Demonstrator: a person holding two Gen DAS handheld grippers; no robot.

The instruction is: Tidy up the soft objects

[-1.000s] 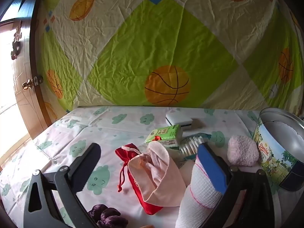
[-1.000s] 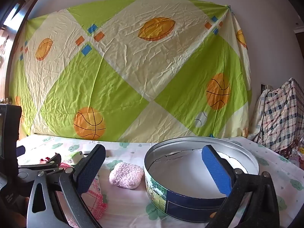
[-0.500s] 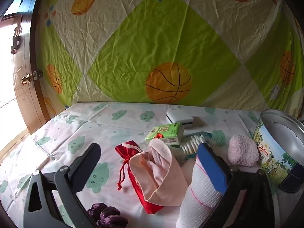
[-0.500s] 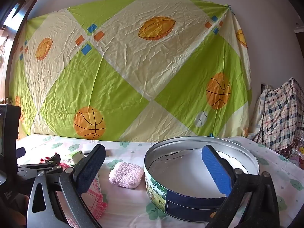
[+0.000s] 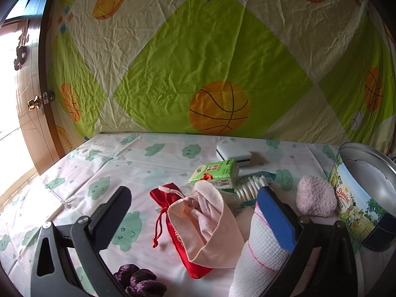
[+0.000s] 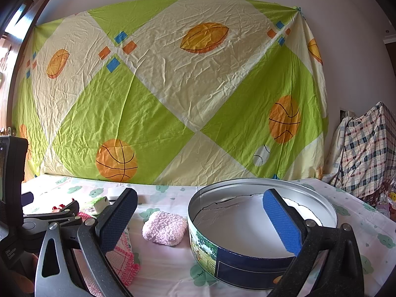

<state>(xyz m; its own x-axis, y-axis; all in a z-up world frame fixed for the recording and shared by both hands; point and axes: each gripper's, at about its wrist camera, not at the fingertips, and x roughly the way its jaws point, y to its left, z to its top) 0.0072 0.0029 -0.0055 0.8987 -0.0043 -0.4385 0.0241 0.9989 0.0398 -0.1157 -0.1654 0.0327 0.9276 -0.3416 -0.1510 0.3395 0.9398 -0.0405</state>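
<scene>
Left wrist view: left gripper [image 5: 195,219] spread wide, nothing between its jaws, hovering over a table [image 5: 74,173] under a white cloth printed with green clouds. Straight ahead, a red drawstring pouch [image 5: 168,195] lying flat, partly covered by a pale pink fabric pouch [image 5: 210,225] (mouth gaping toward the camera). Just behind these, a green tissue pack [image 5: 216,172], a bundle of cotton swabs [image 5: 250,185] and a small white box [image 5: 234,152]. Against the blue pad of the near finger, a white roll with pink stripes [image 5: 262,247], touching or merely behind, cannot tell. Fluffy pink puff [image 5: 314,199] just beside the round cookie tin [image 5: 358,198] at far right. Dark purple scrunchie [image 5: 138,282] at the bottom edge.

Right wrist view: right gripper [image 6: 200,221] likewise open and holding nothing, aimed at the tin [image 6: 262,225], lidless, with a white lining inside. Fluffy pink puff [image 6: 164,227] on the cloth, close to the tin's left side but apart from it. Pink-edged knit cloth [image 6: 123,259] low at left, behind the dark finger.
</scene>
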